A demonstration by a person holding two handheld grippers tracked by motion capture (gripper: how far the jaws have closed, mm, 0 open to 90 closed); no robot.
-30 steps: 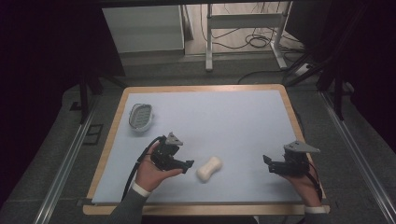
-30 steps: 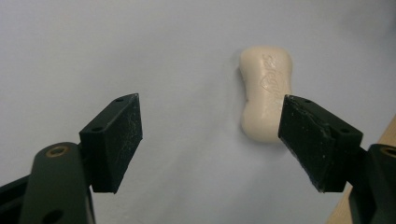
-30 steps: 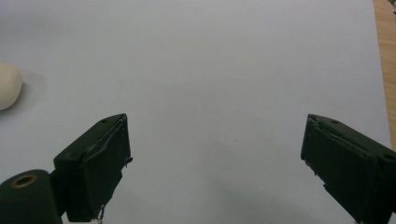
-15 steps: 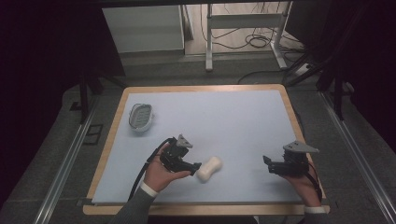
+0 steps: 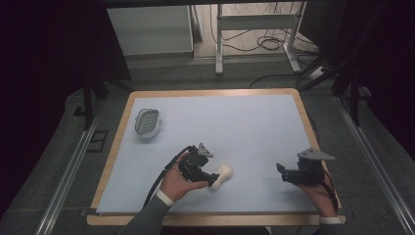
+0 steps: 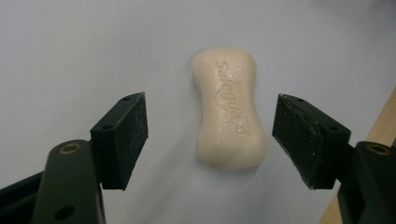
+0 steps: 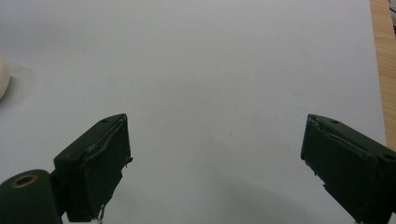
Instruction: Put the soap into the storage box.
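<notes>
A cream bar of soap [image 5: 220, 175] lies flat on the pale blue worktop [image 5: 235, 127], a little below and left of the middle of the high view. In the left gripper view the bar [image 6: 229, 108] sits at the centre of the frame, waisted in the middle, with the word "Safeguard" pressed into its top face, running lengthwise away from the camera.

The left claw [image 5: 211, 177] is down at the soap, held in the person's left hand [image 5: 177, 182] in the lower middle of the high view. Its jaws have just been closing, with the bar between them. In the left gripper view they stand spread on either side of the soap, the claw [image 6: 211, 140] straddling the near half of the bar, a strip of bare worktop showing on each side; the pads do not touch it.

The right claw [image 5: 280, 171] is at the lower right of the high view, well apart from the soap and pointing left toward it. In the right gripper view this claw [image 7: 215, 161] is spread wide with bare worktop between the jaws, and an edge of the soap [image 7: 3, 79] peeks in at the left border.

A small oval soap dish [image 5: 147, 122], grey with a white rim, rests at the upper left of the worktop, well apart from the bar and both claws.
</notes>
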